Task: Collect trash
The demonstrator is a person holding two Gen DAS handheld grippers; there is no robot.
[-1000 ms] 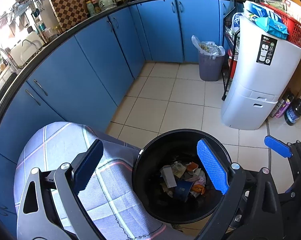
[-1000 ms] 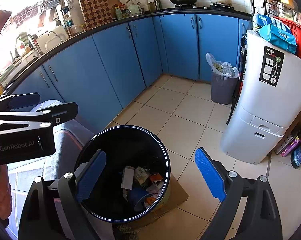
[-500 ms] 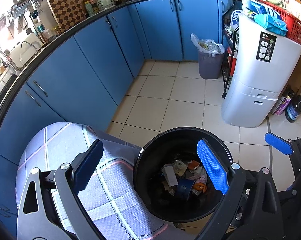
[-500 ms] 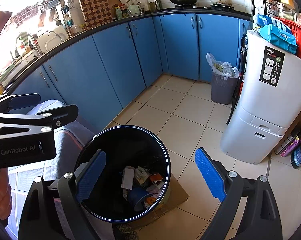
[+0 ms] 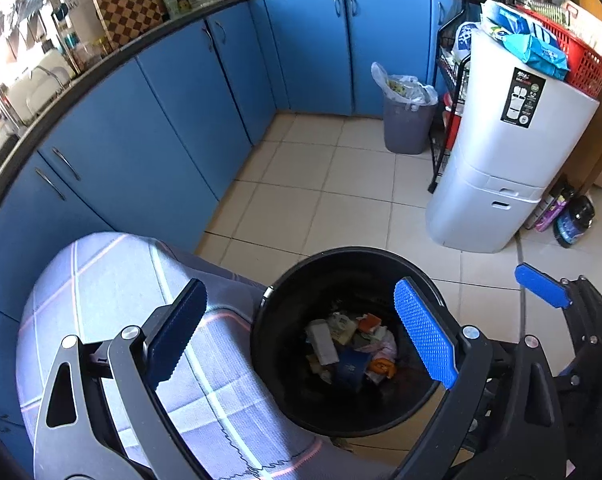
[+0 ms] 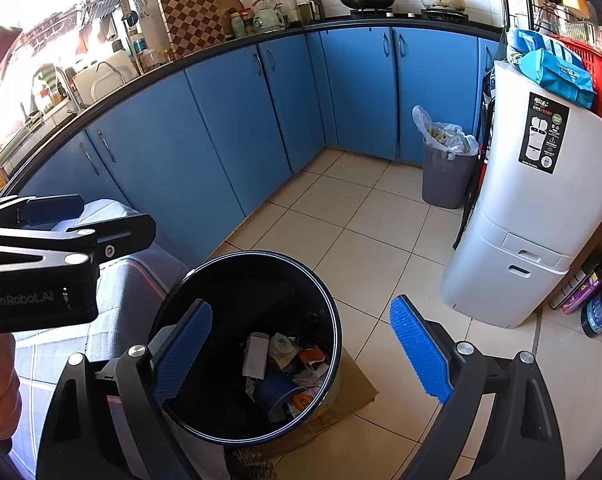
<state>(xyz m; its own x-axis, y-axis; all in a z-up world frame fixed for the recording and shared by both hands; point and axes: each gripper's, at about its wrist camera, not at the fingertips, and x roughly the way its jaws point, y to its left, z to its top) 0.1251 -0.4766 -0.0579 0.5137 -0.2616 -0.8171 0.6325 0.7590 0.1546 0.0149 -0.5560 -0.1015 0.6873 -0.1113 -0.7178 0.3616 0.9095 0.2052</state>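
A round black bin (image 5: pixel 381 256) stands on the floor with several pieces of paper and wrapper trash (image 5: pixel 353 344) at its bottom. It also shows in the right wrist view (image 6: pixel 221 428), on a cardboard sheet (image 6: pixel 357 392). My left gripper (image 5: pixel 301 336) hangs open and empty above the bin's left rim. My right gripper (image 6: pixel 301 352) hangs open and empty above the bin's right side. The left gripper (image 6: pixel 49 216) also shows from the side at the left of the right wrist view.
A checked grey cloth surface (image 5: pixel 113 280) lies left of the bin. Blue cabinets (image 5: pixel 173 128) curve along the back. A grey lined bin (image 5: pixel 407 128), a white tall container (image 5: pixel 501 168) and bottles (image 5: pixel 569 216) stand at the right on the tiled floor (image 5: pixel 341 208).
The left wrist view has shifted slightly; the bin sits a touch lower and further right in it. Both grippers stay open and empty. The right wrist view is unchanged.
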